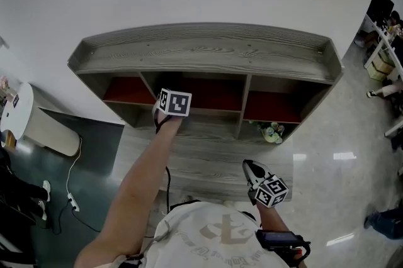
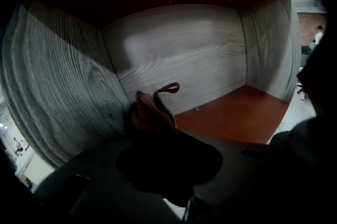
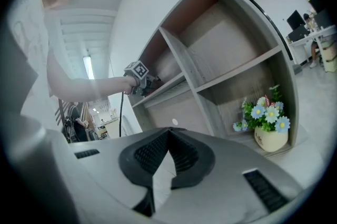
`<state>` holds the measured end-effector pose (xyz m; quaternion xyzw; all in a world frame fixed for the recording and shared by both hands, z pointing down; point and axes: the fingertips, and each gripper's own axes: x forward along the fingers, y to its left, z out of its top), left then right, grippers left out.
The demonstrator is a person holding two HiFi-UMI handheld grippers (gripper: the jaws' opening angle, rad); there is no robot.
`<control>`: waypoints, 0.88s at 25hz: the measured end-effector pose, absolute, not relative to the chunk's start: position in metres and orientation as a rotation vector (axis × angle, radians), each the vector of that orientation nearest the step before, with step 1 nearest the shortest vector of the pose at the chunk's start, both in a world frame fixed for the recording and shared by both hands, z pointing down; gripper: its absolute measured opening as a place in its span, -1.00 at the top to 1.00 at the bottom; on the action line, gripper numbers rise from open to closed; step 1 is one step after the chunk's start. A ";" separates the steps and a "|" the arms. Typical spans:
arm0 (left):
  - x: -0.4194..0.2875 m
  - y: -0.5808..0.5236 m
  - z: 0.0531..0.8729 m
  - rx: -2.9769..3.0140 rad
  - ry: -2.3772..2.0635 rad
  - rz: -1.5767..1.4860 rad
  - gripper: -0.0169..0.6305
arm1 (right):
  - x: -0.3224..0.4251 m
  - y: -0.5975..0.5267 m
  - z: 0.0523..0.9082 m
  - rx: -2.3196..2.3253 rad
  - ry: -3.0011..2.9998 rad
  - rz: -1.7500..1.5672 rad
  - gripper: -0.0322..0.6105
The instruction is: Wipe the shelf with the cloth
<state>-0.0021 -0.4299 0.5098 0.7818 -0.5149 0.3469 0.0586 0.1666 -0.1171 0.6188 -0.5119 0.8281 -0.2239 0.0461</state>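
Cloth, reddish-brown and knitted, is pressed into a corner of the grey wood-grain shelf.
Judged soft and light, it is pinched in a bunch by the left gripper; the right gripper is closed, empty.

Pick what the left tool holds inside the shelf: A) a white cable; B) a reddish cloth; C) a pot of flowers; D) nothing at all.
B: the left tool is shut on a reddish cloth, which lies against the back corner of a compartment of the shelf; the flower pot stands in a lower compartment, untouched.
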 end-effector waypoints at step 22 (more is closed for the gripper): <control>0.073 -0.394 0.505 2.464 -1.243 0.935 0.76 | 0.206 -0.096 0.637 -1.611 2.480 -0.710 0.89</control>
